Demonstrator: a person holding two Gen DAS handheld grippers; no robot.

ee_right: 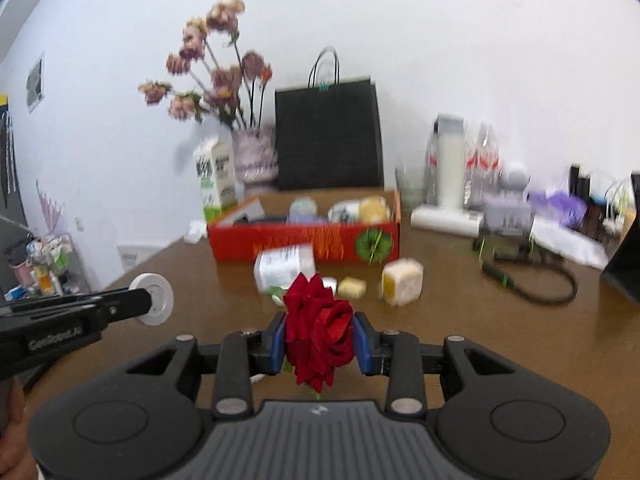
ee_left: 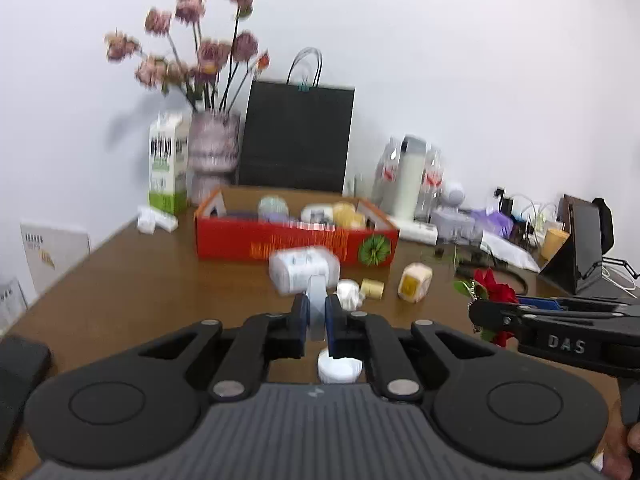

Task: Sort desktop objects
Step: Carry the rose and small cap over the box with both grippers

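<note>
Left wrist view: the left tongs [ee_left: 318,316] are closed on a thin white disc [ee_left: 317,304], gripped edge-on so its flat faces sit against the pads. A white round part [ee_left: 339,367] shows below the pads; whether it belongs to the disc cannot be told. In the right wrist view the same disc [ee_right: 157,299] hangs clear of the tabletop [ee_right: 460,320], well left of the box.

A milk carton [ee_left: 168,164] and a vase [ee_left: 214,148] of dried flowers stand at the back left, against the wall and out of the working zone. The black bag [ee_left: 298,136] stands behind the box.

The red box [ee_left: 296,240] is judged to be the collection bin: it already holds several small packs, and its open top faces both tongs. Unsorted items lie just in front of it on the tabletop: a white jar [ee_left: 302,270] on its side, a crumpled white piece [ee_left: 348,294], a small yellow cylinder [ee_left: 373,288] and a yellow cube pack [ee_left: 415,282].

The right tongs [ee_right: 320,344] grip a red rose [ee_right: 320,332] by the bloom, pads pressing on both sides; little stem shows. From the left wrist the rose [ee_left: 490,288] appears at the far right, above the tabletop.

Both loads are held high, probably for carrying over the box wall. The bloom is soft; a firm squeeze may crush the petals.
</note>
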